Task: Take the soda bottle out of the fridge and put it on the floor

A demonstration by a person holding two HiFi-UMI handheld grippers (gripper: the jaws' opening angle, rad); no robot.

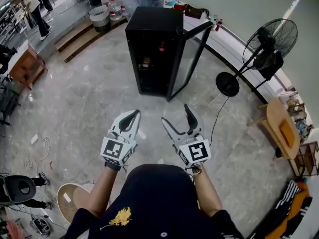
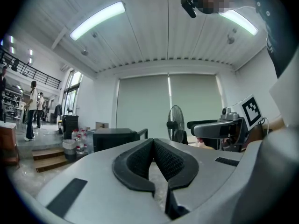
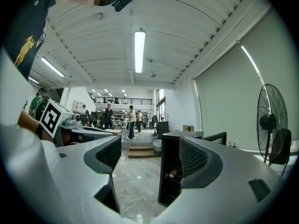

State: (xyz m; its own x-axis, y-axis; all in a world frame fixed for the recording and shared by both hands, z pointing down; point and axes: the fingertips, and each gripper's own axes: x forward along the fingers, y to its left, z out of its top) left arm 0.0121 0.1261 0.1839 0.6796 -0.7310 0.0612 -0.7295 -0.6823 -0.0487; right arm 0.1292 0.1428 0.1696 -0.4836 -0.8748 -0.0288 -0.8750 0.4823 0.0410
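We've got the head cam up top, looking fwd & steeply down at the floor (image 1: pixel 89 98), w/ the left tongs (image 1: pixel 134 114) and right tongs (image 1: pixel 175 114) close under it and the fridge (image 1: pixel 154 51) farther ahead. Each tongs cam sits right behind its own jaws, low, facing level across the room toward the fridge. All 3 views share the fridge and the standing fan (image 1: pixel 269 54); each tongs cam also catches the other tongs at its inner edge.

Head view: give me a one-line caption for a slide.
Person faces the open black fridge, left hand-held gripper shut, right hand-held gripper open, both empty and short of it.
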